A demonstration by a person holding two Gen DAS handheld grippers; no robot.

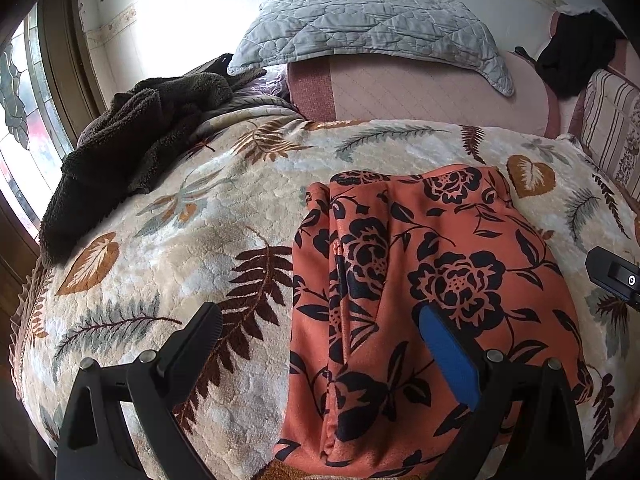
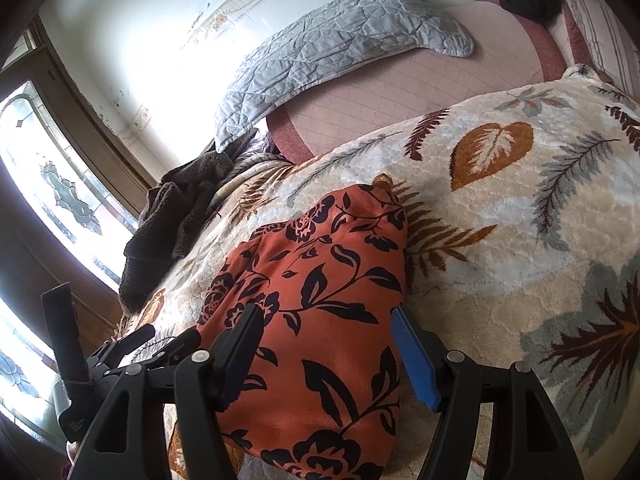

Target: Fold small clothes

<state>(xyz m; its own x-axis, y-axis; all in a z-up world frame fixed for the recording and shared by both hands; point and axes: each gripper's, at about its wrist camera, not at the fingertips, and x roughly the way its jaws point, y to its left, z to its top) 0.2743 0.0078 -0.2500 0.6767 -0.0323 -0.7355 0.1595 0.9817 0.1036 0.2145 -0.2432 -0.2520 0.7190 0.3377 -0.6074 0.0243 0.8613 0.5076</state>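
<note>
The orange garment with its black rose print lies on the leaf-patterned blanket of the bed, near the front edge. It already looks folded lengthwise: a long doubled edge runs down its left side in the left wrist view, with layers of cloth stacked there, and the whole forms a fairly tidy upright rectangle. I judge the first fold or two done. What seems left is at least one crosswise fold to bring it down to a compact packet, and some smoothing; whether it is a shirt, skirt or trousers I cannot tell.

The left claw hangs over the garment's left edge, wide open and holding nothing, its blue pad above the cloth and its other finger over bare blanket. The right claw is also wide open and empty, straddling the near right part of the garment, one finger over the cloth and the blue one just beside its right edge. Neither pinches any fabric.

Further out, a dark fleece sits crumpled at the blanket's far left, possibly another piece waiting. Beyond lie a grey quilted pillow and a black cloth at the far right corner.
</note>
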